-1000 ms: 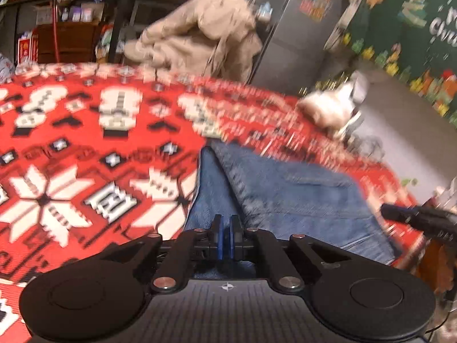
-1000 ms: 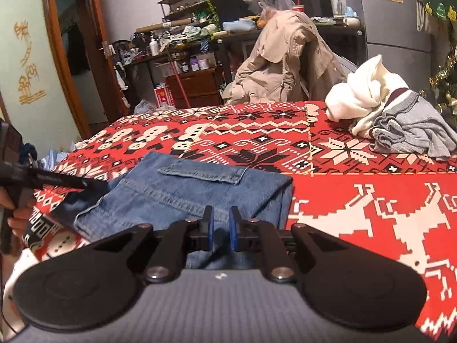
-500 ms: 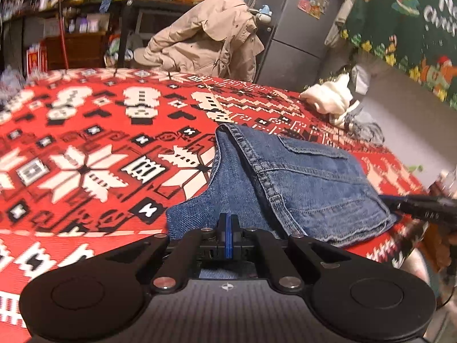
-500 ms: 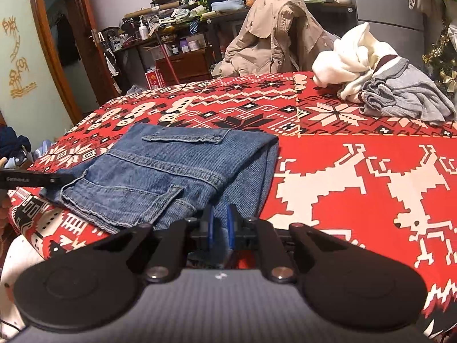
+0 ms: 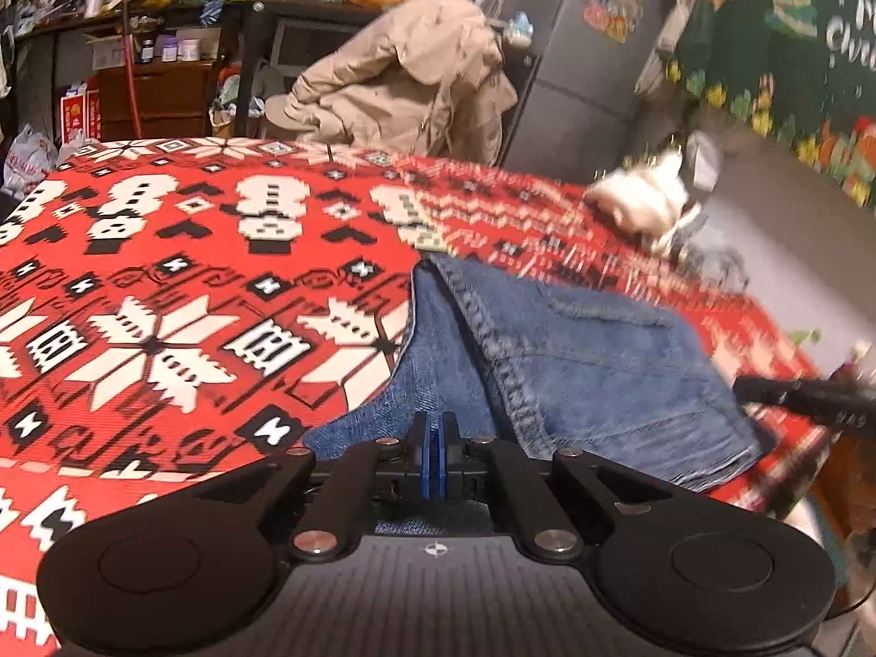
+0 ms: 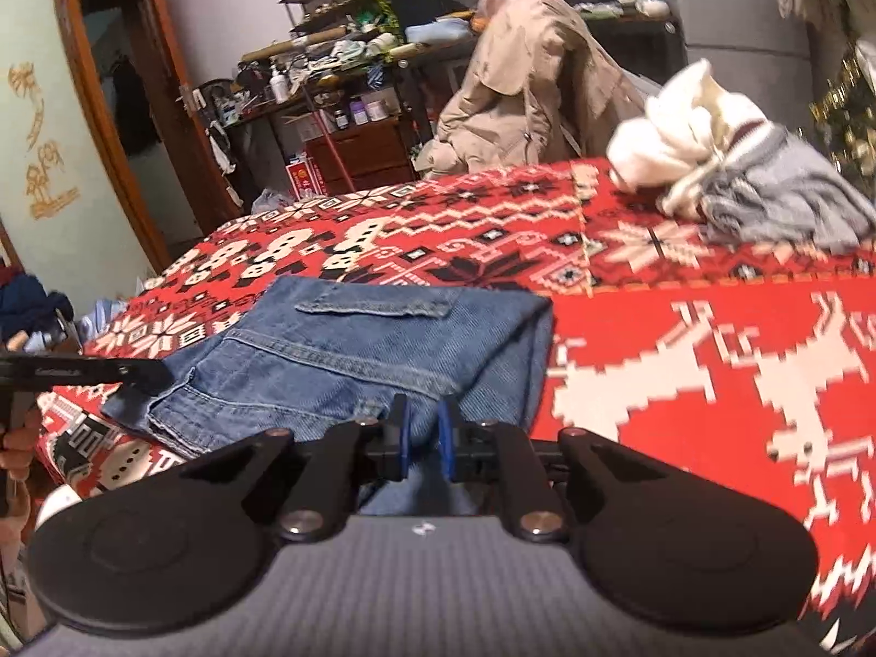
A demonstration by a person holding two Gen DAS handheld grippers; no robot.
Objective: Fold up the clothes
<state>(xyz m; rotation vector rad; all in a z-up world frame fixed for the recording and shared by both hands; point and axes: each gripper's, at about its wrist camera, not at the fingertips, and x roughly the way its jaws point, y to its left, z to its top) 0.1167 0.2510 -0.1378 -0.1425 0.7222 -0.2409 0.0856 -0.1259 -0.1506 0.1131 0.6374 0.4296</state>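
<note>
Jeans (image 6: 350, 350), blue denim, folded into a thick rectangular wad w/ flap pocket and double-stitched seams on top, lie at the near edge of a bed under a red blanket (image 5: 164, 284) w/ white snowflake and black knit-style pattern.

Left hand-held gripper (image 5: 433, 457): blue pads pressed together flat, no gap; whether a thin bit of denim is caught between them I cannot tell. It sits at the near left corner of the jeans, denim just beyond and under the tips. From the right view it shows as a thin black bar (image 6: 87, 372) reaching the jeans' left corner.

Right hand-held gripper (image 6: 421, 438): jaws narrowly spread after widening a bit just now, denim fold bunched in the gap between the pads, touching or nearly so; grip unclear.

Farther right on the blanket: a heap of soft white fleece (image 6: 684, 131) and grey knit cloth (image 6: 788, 208), crumpled. Behind the bed, a beige coat (image 6: 525, 87) draped over a chair, then cluttered shelves (image 6: 328, 55).
</note>
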